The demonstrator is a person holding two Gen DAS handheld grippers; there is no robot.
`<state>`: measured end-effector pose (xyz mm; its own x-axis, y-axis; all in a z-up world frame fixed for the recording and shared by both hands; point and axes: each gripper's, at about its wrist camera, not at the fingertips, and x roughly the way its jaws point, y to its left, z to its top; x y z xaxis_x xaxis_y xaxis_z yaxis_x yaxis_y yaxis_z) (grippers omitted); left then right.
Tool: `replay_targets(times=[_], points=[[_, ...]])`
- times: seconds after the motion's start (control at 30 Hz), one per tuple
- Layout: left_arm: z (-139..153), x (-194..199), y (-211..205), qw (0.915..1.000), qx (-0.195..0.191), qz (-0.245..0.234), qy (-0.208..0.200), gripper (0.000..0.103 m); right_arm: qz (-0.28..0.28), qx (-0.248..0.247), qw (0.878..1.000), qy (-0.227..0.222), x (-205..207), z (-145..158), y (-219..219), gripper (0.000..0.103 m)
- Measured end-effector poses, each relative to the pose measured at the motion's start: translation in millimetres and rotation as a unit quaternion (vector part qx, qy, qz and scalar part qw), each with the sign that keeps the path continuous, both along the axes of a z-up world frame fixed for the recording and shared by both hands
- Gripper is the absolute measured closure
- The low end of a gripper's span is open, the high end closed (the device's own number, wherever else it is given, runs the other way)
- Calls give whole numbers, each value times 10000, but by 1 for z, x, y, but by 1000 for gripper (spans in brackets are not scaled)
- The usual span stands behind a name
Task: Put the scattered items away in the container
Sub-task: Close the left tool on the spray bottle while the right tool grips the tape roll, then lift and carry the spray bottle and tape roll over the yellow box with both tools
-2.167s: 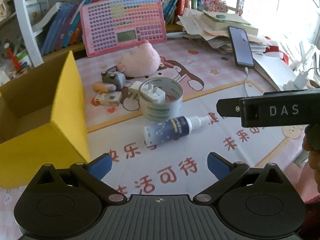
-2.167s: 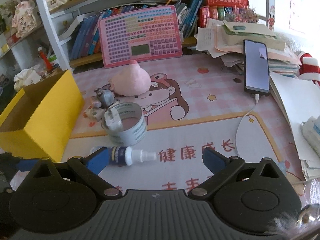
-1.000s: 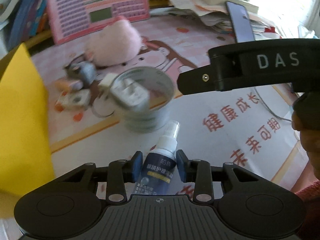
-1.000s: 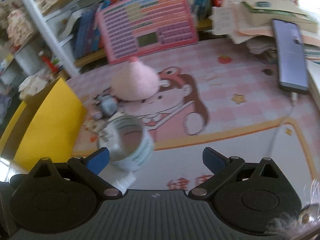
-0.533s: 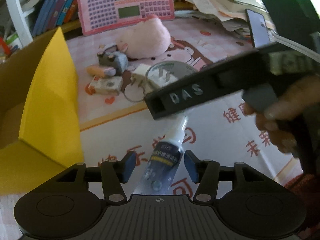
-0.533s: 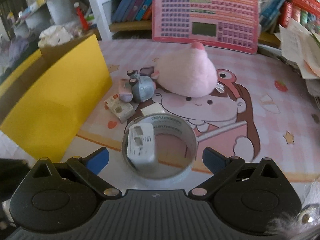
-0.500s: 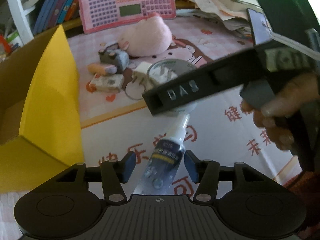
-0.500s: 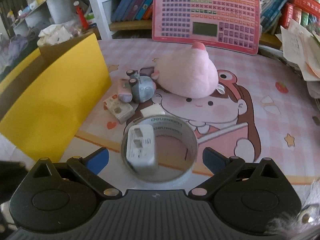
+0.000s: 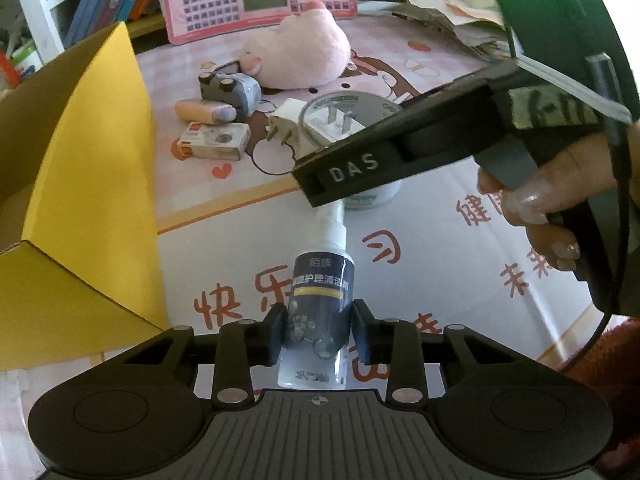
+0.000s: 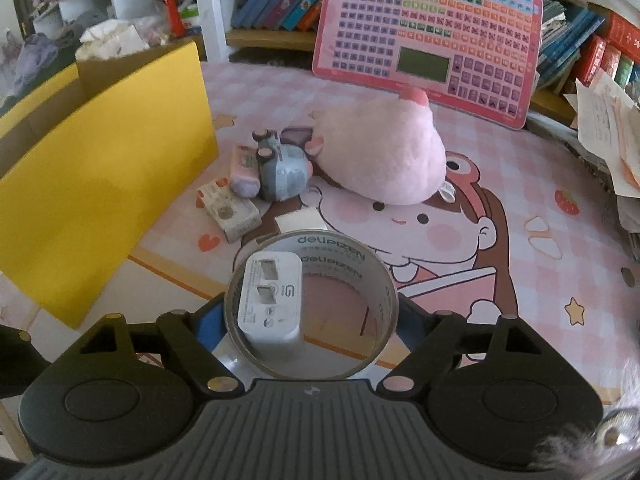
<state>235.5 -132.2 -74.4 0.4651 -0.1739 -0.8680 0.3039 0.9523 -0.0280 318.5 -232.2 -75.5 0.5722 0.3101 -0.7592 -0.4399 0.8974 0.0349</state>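
Note:
A dark-labelled spray bottle (image 9: 320, 292) lies between the fingers of my left gripper (image 9: 319, 332). The jaws are closing and both pads touch its sides. My right gripper (image 10: 308, 324) straddles a grey tape roll (image 10: 376, 280) that has a white charger (image 10: 270, 304) standing inside it. Its jaws are closing too, with both fingers against the roll's outer wall. The left wrist view shows the right gripper's black housing (image 9: 400, 152) across the roll, held by a person's hand (image 9: 552, 200). The open yellow box (image 9: 80, 200) (image 10: 100, 184) stands to the left.
Behind the roll lie a pink plush (image 10: 380, 160), a grey toy car (image 10: 280, 168), a pink eraser (image 9: 204, 111), a small carton (image 10: 230, 210) and a second white plug (image 9: 286, 120). A pink toy keyboard (image 10: 428, 40) leans on the bookshelf. Papers are piled at the right.
The left jaws loosened around the spray bottle, then closed on it again. The right gripper swung over to the tape roll and its fingers came in against it.

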Motion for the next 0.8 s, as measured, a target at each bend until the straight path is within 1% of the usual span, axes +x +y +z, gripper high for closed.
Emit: replay_targets(times=[0.17,0.37,0.5,0.6,0.8], points=[[14,1,2,9996,-84,37,-250,71,-80,304,9987,-390,-13,18,-10,21],[28,-8,2,9989,-101,40,-459,72,-228,727,9956,-552,-27,37,-25,21],[35,-11,7,9982,-205,187,-534,72,-397,953,9933,-515,-38,48,-38,21],[39,-20,9,9977,-277,246,-563,72,-451,1059,9927,-350,-47,51,-44,21],[43,-29,14,9971,-421,333,-534,72,-582,1097,9922,-125,-64,49,-50,21]])
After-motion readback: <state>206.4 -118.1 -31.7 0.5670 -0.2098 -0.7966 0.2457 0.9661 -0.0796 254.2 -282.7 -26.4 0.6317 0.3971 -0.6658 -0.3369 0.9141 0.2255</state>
